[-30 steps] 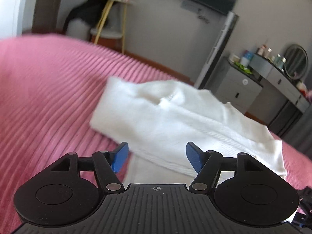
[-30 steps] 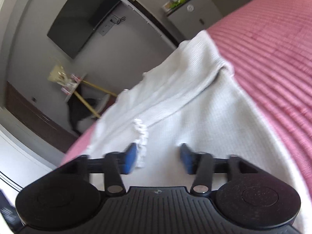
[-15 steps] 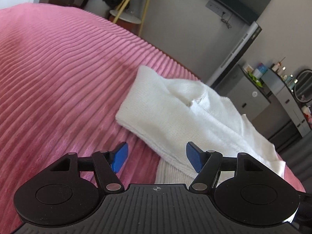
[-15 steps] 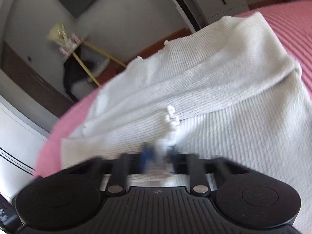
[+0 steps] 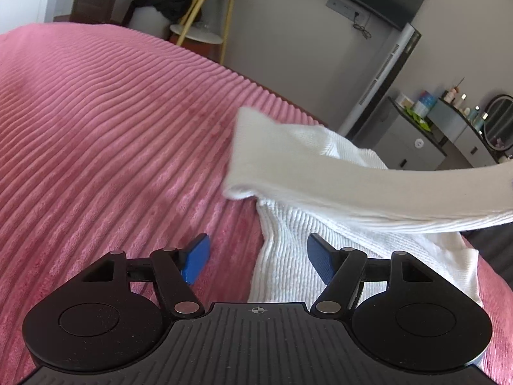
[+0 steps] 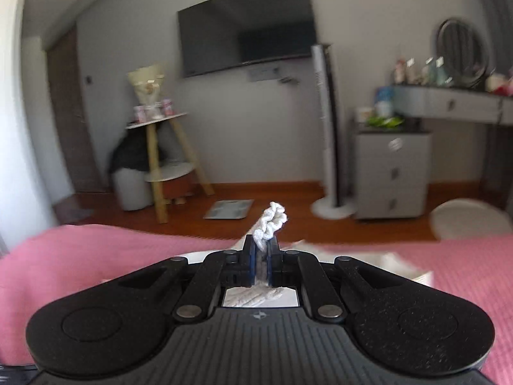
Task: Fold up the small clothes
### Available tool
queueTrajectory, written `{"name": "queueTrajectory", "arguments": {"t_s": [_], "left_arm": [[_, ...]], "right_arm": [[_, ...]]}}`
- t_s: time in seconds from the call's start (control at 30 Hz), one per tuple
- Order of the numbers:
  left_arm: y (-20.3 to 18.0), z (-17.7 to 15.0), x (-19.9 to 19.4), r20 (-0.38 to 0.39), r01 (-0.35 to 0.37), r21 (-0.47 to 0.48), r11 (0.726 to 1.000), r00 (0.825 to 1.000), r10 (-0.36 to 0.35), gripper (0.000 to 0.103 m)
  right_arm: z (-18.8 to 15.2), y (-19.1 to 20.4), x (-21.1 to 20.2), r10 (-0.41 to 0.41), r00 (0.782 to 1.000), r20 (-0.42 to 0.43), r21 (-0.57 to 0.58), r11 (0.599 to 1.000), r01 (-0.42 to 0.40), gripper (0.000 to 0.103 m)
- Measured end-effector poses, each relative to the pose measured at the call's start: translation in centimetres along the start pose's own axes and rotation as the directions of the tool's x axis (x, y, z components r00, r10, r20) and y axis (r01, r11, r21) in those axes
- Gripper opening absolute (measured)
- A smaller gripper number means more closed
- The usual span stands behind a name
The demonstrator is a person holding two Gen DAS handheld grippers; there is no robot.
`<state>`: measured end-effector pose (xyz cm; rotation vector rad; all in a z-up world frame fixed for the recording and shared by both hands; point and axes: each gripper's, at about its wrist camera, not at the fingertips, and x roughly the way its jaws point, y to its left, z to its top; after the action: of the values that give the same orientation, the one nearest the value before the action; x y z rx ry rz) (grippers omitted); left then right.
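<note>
Pink ribbed bedspread (image 5: 96, 122); blurred, seemingly wooden floor (image 6: 282, 192).

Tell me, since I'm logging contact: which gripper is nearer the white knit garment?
Right. The right gripper is shut on the white knit garment, pinching its frilly edge. The left gripper is open, hovering at the garment's edge without gripping it.

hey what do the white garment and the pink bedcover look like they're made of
White garment: looks like a soft ribbed knit, maybe cotton or wool, matte; fine raised ribs show, and it drapes limply where lifted. Pink bedcover: looks like a plush, corduroy-like fabric; wide raised cords run across it with a slight velvety sheen. The exact fibre of either cannot be told.
</note>
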<state>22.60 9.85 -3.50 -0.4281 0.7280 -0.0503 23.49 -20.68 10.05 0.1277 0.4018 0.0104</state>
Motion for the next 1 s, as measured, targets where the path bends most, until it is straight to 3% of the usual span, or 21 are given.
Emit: {"name": "queueTrajectory", "arguments": {"t_s": [0.13, 0.23, 0.33, 0.4, 0.53, 0.67, 0.73, 0.77, 0.83, 0.9, 1.0], "left_arm": [[0.5, -0.2, 0.5, -0.004, 0.006, -0.021, 1.000, 1.000, -0.006, 0.073], [0.4, -0.1, 0.5, 0.002, 0.009, -0.021, 1.000, 1.000, -0.009, 0.073], [0.3, -0.2, 0.8, 0.008, 0.006, -0.008, 1.000, 1.000, -0.006, 0.073], [0.2, -0.3, 0.9, 0.011, 0.005, -0.005, 1.000, 1.000, -0.005, 0.074], [0.1, -0.5, 1.0, 0.015, 0.021, -0.001, 1.000, 1.000, -0.021, 0.076], [0.0, -0.5, 0.9, 0.015, 0.021, 0.009, 1.000, 1.000, -0.021, 0.076], [0.1, -0.4, 0.9, 0.015, 0.024, 0.001, 1.000, 1.000, -0.024, 0.076], [0.1, -0.4, 0.9, 0.016, 0.024, -0.002, 1.000, 1.000, -0.024, 0.076], [0.1, -0.3, 0.9, 0.018, 0.024, -0.005, 1.000, 1.000, -0.024, 0.076], [0.2, -0.4, 0.8, 0.023, 0.023, -0.006, 1.000, 0.999, -0.023, 0.076], [0.1, -0.5, 0.8, 0.024, 0.018, 0.001, 1.000, 1.000, -0.018, 0.076]], "right_arm": [[-1.4, -2.7, 1.7, -0.115, 0.993, -0.033, -0.013, 0.993, 0.115, 0.007], [-3.2, -5.3, 3.5, -0.166, 0.978, -0.126, 0.044, 0.984, 0.173, 0.007], [-5.1, -7.8, 4.7, -0.192, 0.952, -0.237, 0.111, 0.969, 0.223, 0.017], [-6.4, -8.9, 5.1, -0.172, 0.945, -0.279, 0.156, 0.963, 0.221, 0.034], [-7.6, -10.6, 6.0, -0.098, 0.944, -0.316, 0.286, 0.939, 0.193, 0.036], [-9.1, -11.5, 7.1, -0.083, 0.936, -0.342, 0.375, 0.901, 0.217, 0.036], [-9.4, -11.3, 7.6, -0.075, 0.938, -0.339, 0.379, 0.901, 0.209, 0.023], [-9.4, -11.0, 7.7, -0.081, 0.938, -0.338, 0.354, 0.912, 0.207, 0.010], [-8.5, -10.2, 7.0, -0.128, 0.949, -0.288, 0.278, 0.937, 0.211, 0.009], [-7.5, -9.5, 5.5, -0.184, 0.966, -0.182, 0.209, 0.953, 0.221, 0.008], [-7.0, -8.9, 4.5, -0.287, 0.954, -0.092, 0.112, 0.949, 0.296, 0.008]]}}
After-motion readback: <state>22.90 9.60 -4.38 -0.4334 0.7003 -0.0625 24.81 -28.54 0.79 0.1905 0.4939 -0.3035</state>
